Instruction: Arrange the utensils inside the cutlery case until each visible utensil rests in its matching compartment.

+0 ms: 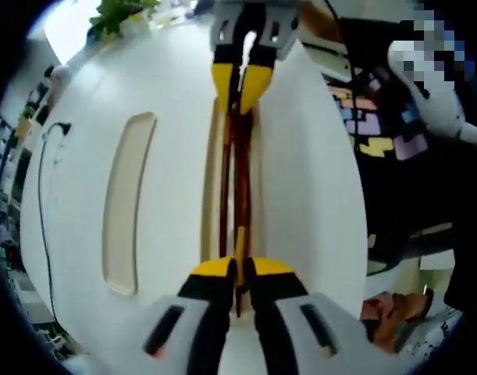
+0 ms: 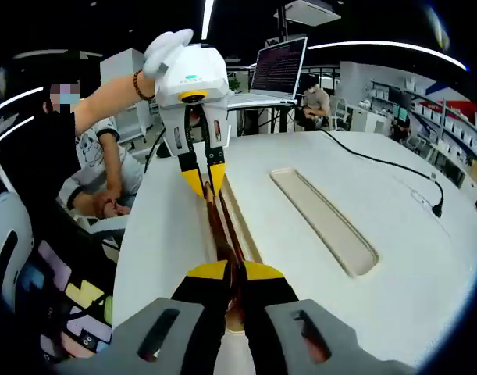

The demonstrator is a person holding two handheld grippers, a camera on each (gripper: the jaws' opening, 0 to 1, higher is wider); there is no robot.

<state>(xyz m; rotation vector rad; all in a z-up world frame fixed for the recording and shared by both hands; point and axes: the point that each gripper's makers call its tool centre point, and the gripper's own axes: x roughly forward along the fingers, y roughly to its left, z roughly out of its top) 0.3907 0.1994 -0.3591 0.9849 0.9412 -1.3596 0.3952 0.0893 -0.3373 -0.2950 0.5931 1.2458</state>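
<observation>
Both hand-held grippers, left (image 1: 240,269) and right (image 2: 226,273), clamped on opposite ends of the chopsticks (image 1: 236,180). Imo keep 'em level, lower straight into the slot (image 1: 258,195) toward 12.

**Setting: open-plan office / tech lab**

- Laptop (image 2: 279,69), screen lit w/ text, upper centre of right gripper view, on a desk behind the white table (image 2: 425,258).
- Seated person (image 2: 315,100) at a desk just right of laptop, upper centre-right.
- Linear LED strip lights (image 2: 379,45) on dark ceiling, top of frame; ceiling AC unit (image 2: 307,11) top centre.
- Shelving w/ boxes and misc. items (image 2: 410,105), upper right.
- Black cable w/ plug (image 2: 436,205) lying on the table, right side.
- Potted plant (image 1: 121,16), upper left of left gripper view, at table's far edge.
- Office chair, colourful block-pattern cover (image 2: 66,293), lower left of right gripper view.
</observation>
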